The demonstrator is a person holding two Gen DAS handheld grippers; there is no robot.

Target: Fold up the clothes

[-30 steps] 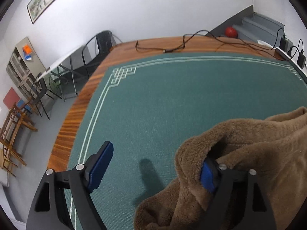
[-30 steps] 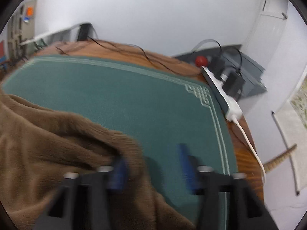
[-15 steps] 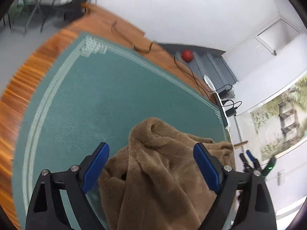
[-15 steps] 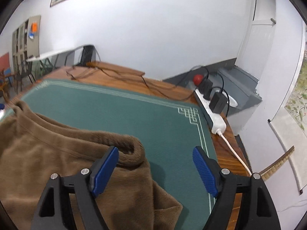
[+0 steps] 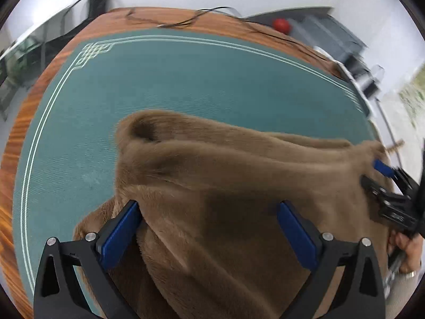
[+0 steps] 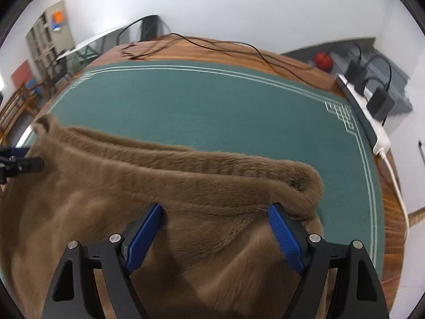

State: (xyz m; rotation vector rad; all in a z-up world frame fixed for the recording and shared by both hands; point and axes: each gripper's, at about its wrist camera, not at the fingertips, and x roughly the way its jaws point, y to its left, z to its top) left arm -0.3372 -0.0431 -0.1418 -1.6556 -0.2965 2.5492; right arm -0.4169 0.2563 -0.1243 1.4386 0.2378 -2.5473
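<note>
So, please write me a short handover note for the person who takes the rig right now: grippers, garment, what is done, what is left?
Left hand-held gripper: open, jaws just opening, over the brown fleece garment, not gripping.
Right hand-held gripper: open, jaws just opening, fleece between the pads, not gripped.
Garment: bunched on the green mat, its near part out of frame.
Done: both grips released.
Left: probably spread, then fold.

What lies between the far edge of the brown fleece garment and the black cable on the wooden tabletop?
Only bare green mat and a strip of wood; nothing sits between the brown fleece garment and the black cable. The right wrist view shows it best.
</note>
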